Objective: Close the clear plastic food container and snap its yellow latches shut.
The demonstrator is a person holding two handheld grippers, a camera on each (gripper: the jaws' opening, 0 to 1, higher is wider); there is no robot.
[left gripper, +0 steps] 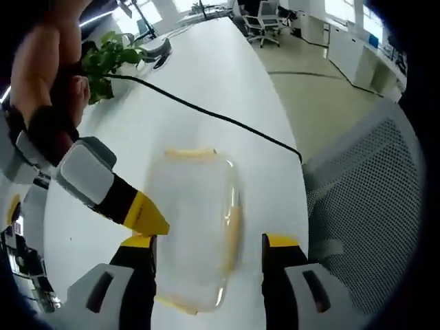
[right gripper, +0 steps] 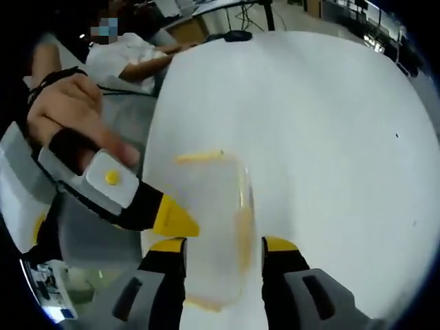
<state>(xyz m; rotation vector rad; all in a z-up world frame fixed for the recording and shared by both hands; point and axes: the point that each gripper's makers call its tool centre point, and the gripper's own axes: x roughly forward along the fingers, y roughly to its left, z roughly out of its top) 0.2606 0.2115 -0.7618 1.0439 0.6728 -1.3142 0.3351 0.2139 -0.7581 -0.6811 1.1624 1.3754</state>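
The clear plastic container (left gripper: 196,220) lies lid-down-flat on the white table, with yellow latches at its far end (left gripper: 189,153) and along its right side (left gripper: 234,230). My left gripper (left gripper: 210,240) stands open, its jaws either side of the container's near end. In the left gripper view the right gripper's yellow tip (left gripper: 148,216) comes in from the left and meets the container's left edge. In the right gripper view the container (right gripper: 210,220) lies between the open jaws of my right gripper (right gripper: 223,244). There the left gripper's tip (right gripper: 175,220) rests against the container's left edge.
A black cable (left gripper: 206,113) runs across the table (left gripper: 206,69) beyond the container, past a green plant (left gripper: 103,62). A grey mesh chair (left gripper: 371,185) stands at the table's right edge. A person's hand (right gripper: 69,110) holds the other gripper; a seated person (right gripper: 130,55) is behind.
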